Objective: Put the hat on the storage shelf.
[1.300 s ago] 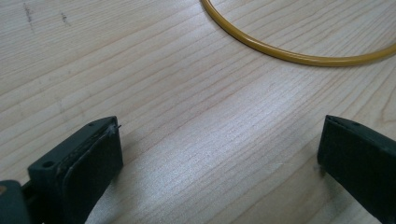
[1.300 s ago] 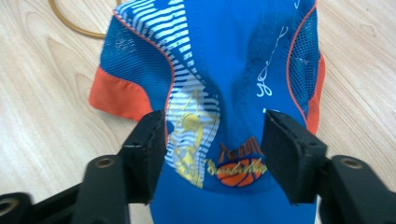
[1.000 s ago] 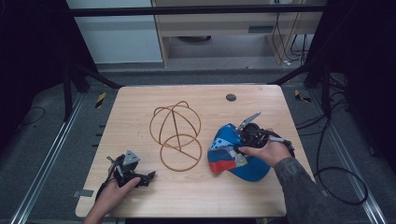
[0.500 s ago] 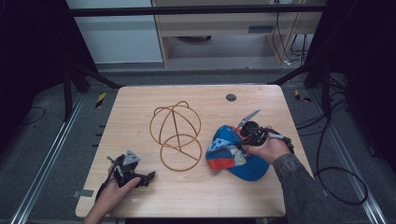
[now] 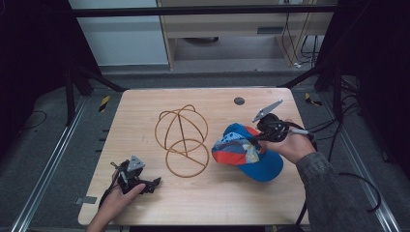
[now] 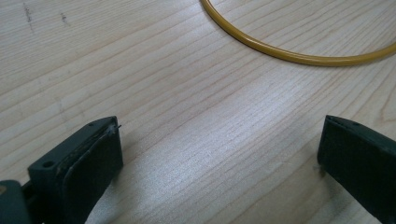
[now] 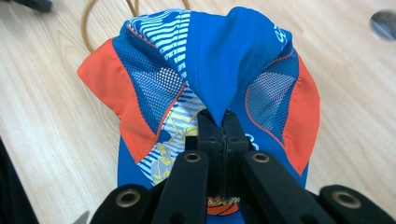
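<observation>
Right gripper view: we see the right gripper point(image 7: 223, 122) pinching the cap point(image 7: 205, 60) by its crown fabric, likely for lifting onto the wire stand point(image 5: 181, 140); the left gripper point(image 6: 219, 154) rests on the table point(image 6: 187, 116), jaws apart.

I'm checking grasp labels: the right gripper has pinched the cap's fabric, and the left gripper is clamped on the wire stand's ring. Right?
Half right. The left gripper is open over bare table, the wire stand lying beyond it, as the left gripper view shows. The right gripper does pinch the cap.

Blue-orange cap point(image 7: 210, 70), fabric pinched by fingers point(image 7: 211, 135), wooden table point(image 7: 51, 116)
</observation>
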Demonstrator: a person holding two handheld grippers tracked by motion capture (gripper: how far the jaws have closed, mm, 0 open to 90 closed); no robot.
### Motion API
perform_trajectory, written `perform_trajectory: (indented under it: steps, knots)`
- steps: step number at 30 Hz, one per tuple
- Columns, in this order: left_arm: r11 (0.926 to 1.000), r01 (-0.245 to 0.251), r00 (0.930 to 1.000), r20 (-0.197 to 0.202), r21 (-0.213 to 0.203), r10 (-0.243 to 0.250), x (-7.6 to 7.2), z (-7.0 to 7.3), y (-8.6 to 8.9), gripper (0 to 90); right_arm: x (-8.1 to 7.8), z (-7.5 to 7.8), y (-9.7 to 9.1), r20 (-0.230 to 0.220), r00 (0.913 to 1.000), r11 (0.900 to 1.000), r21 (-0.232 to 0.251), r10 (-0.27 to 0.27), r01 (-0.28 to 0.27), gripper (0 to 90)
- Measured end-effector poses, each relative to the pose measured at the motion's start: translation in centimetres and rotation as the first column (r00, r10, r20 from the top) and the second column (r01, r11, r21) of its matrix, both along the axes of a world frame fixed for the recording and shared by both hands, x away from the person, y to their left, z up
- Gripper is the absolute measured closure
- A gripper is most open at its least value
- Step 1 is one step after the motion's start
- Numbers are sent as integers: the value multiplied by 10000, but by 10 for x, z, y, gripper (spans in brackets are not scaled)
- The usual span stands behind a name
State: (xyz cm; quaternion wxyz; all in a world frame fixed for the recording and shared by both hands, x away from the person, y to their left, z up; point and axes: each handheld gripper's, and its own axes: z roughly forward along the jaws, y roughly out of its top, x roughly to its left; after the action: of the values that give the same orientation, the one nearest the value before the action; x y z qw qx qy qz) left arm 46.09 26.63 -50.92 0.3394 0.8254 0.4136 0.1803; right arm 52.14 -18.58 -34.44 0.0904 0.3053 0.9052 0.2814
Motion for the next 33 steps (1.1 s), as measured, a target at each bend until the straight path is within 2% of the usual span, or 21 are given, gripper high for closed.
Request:
perform_trajectory:
  steps: [3,16,23,30,31,33]
  knots:
    - [10000,-2,10000,1,0,2,0,0,0,0,-3,14,-2,223,9997,9999,159,12,-16,900]
    - [10000,-30,10000,24,-53,30,0,0,0,0,-12,52,-14,956,9954,9976,690,-61,-5,900]
    - [10000,-21,10000,24,-45,22,0,0,0,0,-14,62,-19,1125,9936,9969,786,-136,47,900]
    - [10000,11,10000,54,-7,-11,0,0,0,0,-18,82,-24,1501,9885,9960,896,-184,49,900]
    - [10000,7,10000,48,-14,-7,0,0,0,0,-19,92,-24,1670,9858,9958,912,-171,18,900]
    - [10000,2,10000,37,-20,-2,0,0,0,0,-19,100,-23,1765,9842,9950,996,-158,-19,900]
